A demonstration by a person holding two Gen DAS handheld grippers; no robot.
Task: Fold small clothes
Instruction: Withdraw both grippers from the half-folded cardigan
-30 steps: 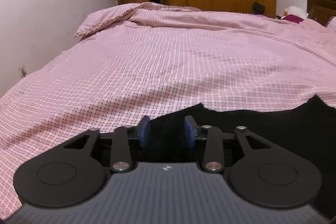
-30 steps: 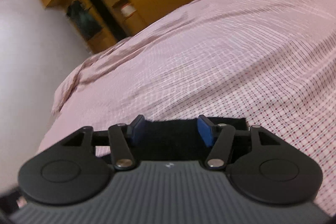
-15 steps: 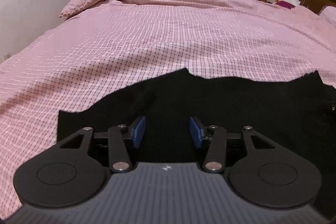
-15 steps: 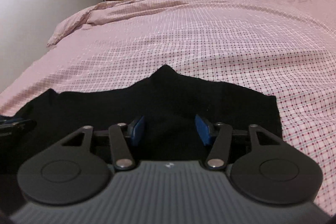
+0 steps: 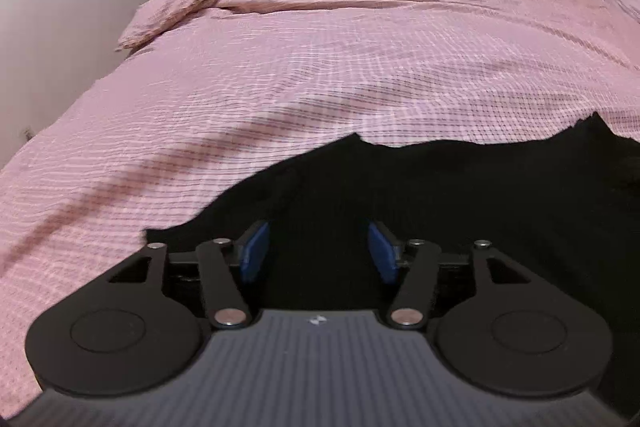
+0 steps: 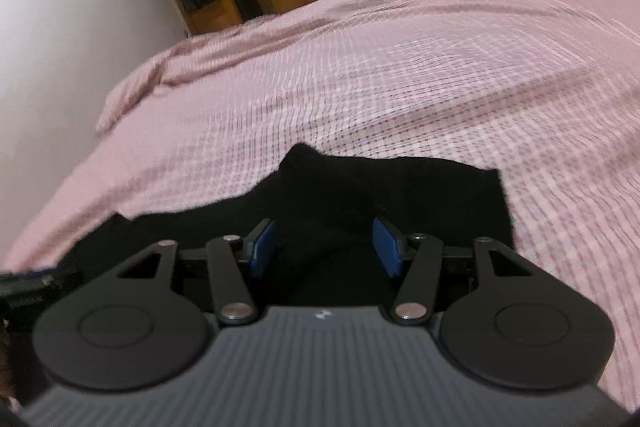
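Black garment (image 5: 460, 211) lies spread on the pink checked bedspread (image 5: 320, 67), directly under and ahead of both tools. Its far edge runs ragged, with a small peak ahead of each tool and a squarer corner (image 6: 490, 183) to the right of the right hand-held gripper.

The left hand-held gripper (image 5: 318, 251) hangs low over the cloth, its blue pads (image 5: 254, 251) standing well apart; its jaws have just been opening, and I see only the dark cloth lying below the gap, nothing pinched. The right hand-held gripper (image 6: 324, 247) sits over the same cloth with its jaws about half open, also clamping nothing that I can make out, though black on black hides the fine detail. A dark piece at the left edge of the right view looks like part of the other tool, too blurred to be sure.

As I judge it, the folding is at an early or middle stage: the garment is laid out flat, both tools have let go of it, and no neat finished bundle shows. Whether a first fold already lies in it I cannot tell, since no crease reads in the black. What remains is to take hold of an edge and fold it over.
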